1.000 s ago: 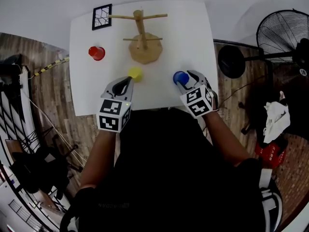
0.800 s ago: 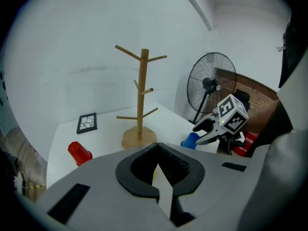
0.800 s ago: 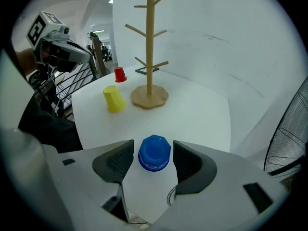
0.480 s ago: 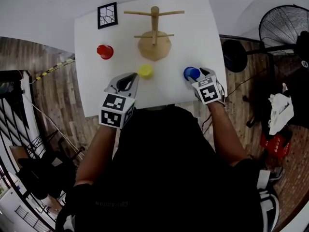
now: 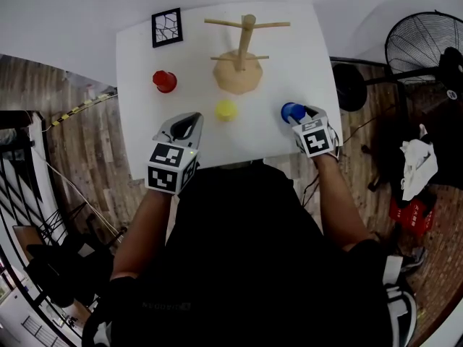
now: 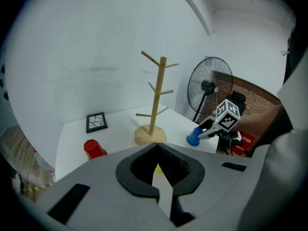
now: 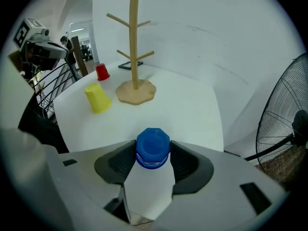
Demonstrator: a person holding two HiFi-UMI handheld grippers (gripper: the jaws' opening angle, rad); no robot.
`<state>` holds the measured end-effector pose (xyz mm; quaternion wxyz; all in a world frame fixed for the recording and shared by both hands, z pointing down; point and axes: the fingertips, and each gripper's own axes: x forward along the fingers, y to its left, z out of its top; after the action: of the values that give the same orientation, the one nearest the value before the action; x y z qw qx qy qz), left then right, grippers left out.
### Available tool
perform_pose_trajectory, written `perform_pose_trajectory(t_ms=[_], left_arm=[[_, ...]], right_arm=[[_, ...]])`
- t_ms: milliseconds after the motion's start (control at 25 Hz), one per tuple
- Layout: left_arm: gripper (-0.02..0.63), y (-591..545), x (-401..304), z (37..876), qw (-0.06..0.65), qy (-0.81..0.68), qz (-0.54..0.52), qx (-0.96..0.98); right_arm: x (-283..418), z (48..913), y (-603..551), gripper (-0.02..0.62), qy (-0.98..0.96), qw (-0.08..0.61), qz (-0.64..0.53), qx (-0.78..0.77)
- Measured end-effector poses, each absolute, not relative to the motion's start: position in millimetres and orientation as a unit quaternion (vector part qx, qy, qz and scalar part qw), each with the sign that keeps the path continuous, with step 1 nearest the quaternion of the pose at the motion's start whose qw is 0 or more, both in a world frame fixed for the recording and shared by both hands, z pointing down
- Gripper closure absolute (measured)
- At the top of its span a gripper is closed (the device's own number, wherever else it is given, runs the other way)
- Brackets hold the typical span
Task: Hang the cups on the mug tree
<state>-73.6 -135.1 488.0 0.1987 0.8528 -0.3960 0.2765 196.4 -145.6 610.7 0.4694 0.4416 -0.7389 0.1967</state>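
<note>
Left gripper (image 5: 189, 123) drawn off from yellow cup (image 5: 226, 109); fingers pressed together, empty. Right gripper (image 5: 299, 115) fingers just closing, pinching blue cup (image 7: 153, 147) on desk (image 5: 137, 92).

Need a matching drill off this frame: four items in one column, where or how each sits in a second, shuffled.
Column A
1. blue cup
2. yellow cup
3. red cup
4. mug tree

Column B
a. pegs all bare
b. between the right gripper's jaws
c. on the table, nearest the framed tile
d. on the table, on the person's side of the tree's base

Pairs: 1-b, 2-d, 3-c, 4-a

Note: the right gripper's jaws have just been closing, and both pads meet the blue cup.
</note>
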Motion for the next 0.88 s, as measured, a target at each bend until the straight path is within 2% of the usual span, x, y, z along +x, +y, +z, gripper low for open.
perform_pose_trajectory(t_ms=[440,720,880], left_arm=[[0.591,-142.3,-77.6,485.3,0.193,-0.386,0.269,0.861],[0.591,-150.2,-91.7,481.1,0.188,-0.401,0.263,0.857],[0.591,-149.9,-95.8,480.0,0.189,-0.41,0.26,0.854]], right_arm=[[175.8,573.8,-149.7,0.374,-0.765,0.403,0.189,0.465],[149.8,539.8,-155.1,0.374,-0.8,0.324,0.199,0.464],[129.7,499.5,-163.3,0.374,-0.829,0.268,0.167,0.462]])
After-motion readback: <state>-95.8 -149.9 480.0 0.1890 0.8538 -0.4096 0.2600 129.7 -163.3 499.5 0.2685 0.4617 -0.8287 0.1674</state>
